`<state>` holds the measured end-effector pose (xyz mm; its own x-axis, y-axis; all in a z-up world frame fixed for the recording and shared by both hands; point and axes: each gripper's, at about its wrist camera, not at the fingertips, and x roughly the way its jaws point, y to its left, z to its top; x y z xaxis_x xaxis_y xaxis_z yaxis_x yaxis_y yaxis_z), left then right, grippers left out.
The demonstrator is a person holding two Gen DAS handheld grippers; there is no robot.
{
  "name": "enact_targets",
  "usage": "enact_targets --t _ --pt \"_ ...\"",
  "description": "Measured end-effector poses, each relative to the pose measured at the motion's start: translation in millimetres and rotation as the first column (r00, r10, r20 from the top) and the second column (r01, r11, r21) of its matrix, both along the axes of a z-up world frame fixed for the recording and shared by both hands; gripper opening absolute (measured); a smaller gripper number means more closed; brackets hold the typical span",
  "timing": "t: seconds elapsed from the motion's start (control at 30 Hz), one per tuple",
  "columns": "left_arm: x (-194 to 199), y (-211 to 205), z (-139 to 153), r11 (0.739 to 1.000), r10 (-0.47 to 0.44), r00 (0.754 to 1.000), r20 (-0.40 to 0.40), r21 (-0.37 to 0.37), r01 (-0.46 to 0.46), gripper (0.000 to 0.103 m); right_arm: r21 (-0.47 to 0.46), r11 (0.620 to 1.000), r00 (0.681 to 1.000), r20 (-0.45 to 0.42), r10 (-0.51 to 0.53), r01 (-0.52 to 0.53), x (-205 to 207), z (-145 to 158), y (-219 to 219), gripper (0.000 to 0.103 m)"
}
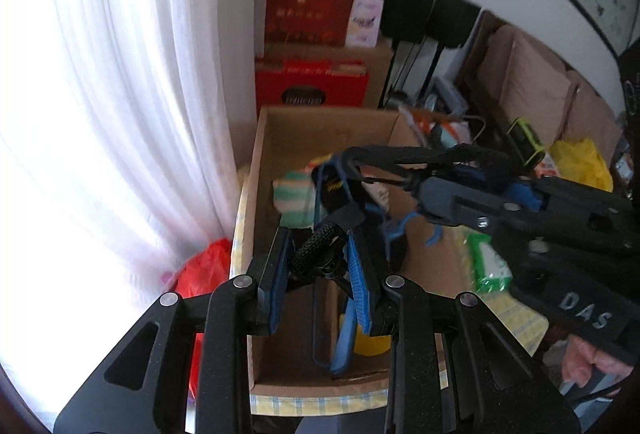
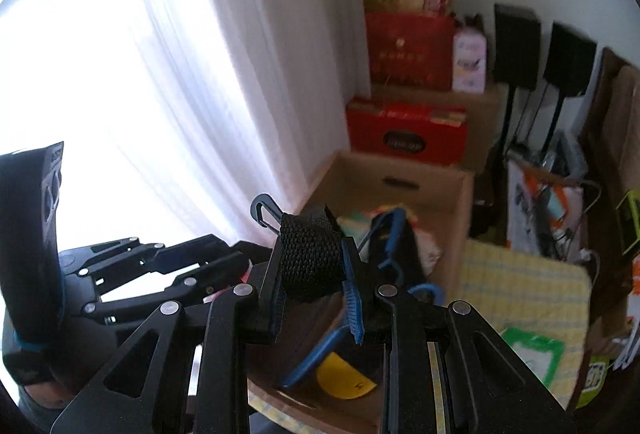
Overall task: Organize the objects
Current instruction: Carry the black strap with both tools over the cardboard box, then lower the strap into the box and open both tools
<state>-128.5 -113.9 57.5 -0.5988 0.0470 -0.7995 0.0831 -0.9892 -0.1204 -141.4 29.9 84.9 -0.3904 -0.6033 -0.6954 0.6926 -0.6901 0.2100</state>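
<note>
White curtain [image 1: 120, 94], cardboard box [image 1: 320, 130], both hand-held grippers clamping black strap [image 2: 312, 258]

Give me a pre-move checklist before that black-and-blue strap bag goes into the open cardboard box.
1. Left gripper closed on the black webbing strap: ok.
2. Right gripper closed on the webbing strap too: ok, fabric bunched between the jaws.
3. Bag body hangs over the cardboard box: ok.
4. Box top open: ok.
5. Free floor in the box: cannot tell; a yellow item and a striped cloth already lie inside.
6. Loose blue cords clear of the box rim: cannot tell, blurred.
</note>
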Motion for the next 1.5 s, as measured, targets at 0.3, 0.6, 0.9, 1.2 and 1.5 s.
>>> enact_targets --t 0.3,0.6,0.9,1.2,1.5 --pt "-1 -6 -35 0.999 0.025 0.997 0.077 -0.025 -0.023 0.036 0.033 0.999 0.990 0.143 0.017 -0.022 -16 -68 -24 0.028" --pt "-4 -3 -36 1.000 0.028 0.997 0.070 -0.015 -0.026 0.044 0.029 1.000 0.987 0.161 -0.010 0.005 -25 -76 -10 0.033" --pt "-6 14 -31 1.000 0.007 0.999 0.048 -0.013 -0.006 0.061 0.031 0.997 0.991 0.110 -0.077 0.074 -24 -58 28 0.045" --pt "-6 38 -29 1.000 -0.006 1.000 0.021 -0.024 0.006 0.075 0.091 0.984 0.986 0.046 -0.158 0.153 -28 -59 73 0.061" --pt "-8 64 -32 0.999 -0.024 1.000 0.009 -0.023 0.024 0.090 0.132 0.965 0.973 0.014 -0.230 0.226 -29 -66 119 0.068"
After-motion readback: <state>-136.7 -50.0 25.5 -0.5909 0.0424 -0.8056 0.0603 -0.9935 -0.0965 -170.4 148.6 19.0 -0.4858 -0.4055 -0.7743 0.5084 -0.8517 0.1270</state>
